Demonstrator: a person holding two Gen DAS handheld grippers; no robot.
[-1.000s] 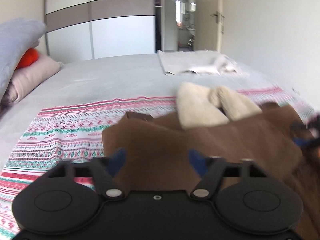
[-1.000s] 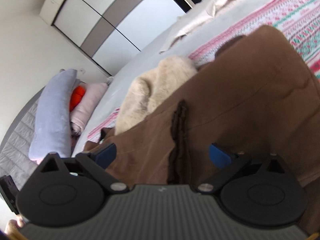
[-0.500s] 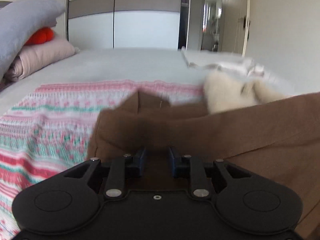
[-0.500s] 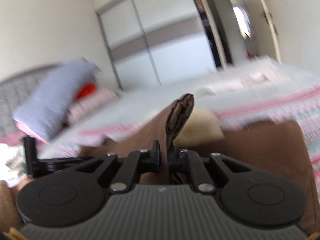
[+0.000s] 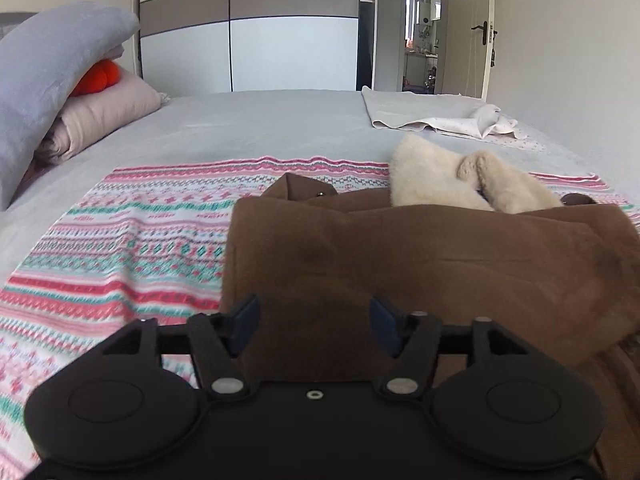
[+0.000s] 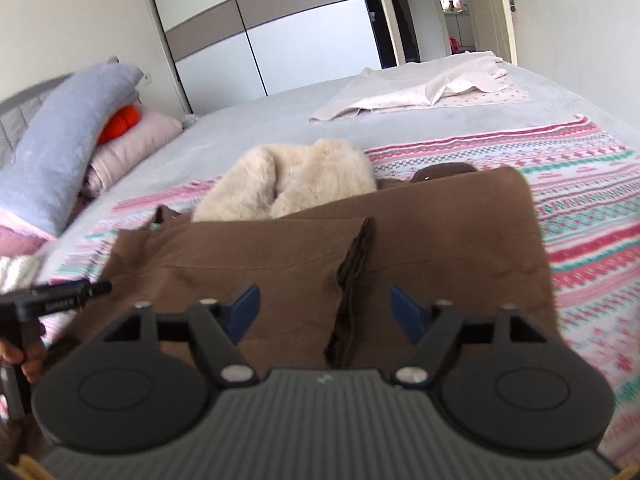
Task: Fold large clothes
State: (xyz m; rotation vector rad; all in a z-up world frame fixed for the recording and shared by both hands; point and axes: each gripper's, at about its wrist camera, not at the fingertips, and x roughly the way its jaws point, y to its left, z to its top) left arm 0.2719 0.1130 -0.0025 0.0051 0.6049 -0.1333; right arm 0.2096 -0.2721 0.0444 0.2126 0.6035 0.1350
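A brown coat (image 5: 420, 256) with a cream fleece collar (image 5: 448, 184) lies folded on a patterned pink, green and white blanket (image 5: 132, 240) on the bed. My left gripper (image 5: 314, 322) is open and empty just above the coat's near left part. In the right wrist view the coat (image 6: 280, 256) fills the middle, with a dark folded seam (image 6: 354, 264) standing up between the open fingers of my right gripper (image 6: 324, 314), which holds nothing. The collar (image 6: 296, 184) lies beyond it.
A grey pillow (image 5: 48, 80), an orange cushion (image 5: 98, 76) and a pink folded quilt (image 5: 104, 114) are stacked at the left. A white sheet (image 5: 440, 116) lies at the far right of the bed. A wardrobe (image 5: 256, 32) and an open door stand behind.
Half a second ago both grippers were shut on the coat's fabric and lifting it. Now both have opened and let go, and the coat lies flat on the blanket.
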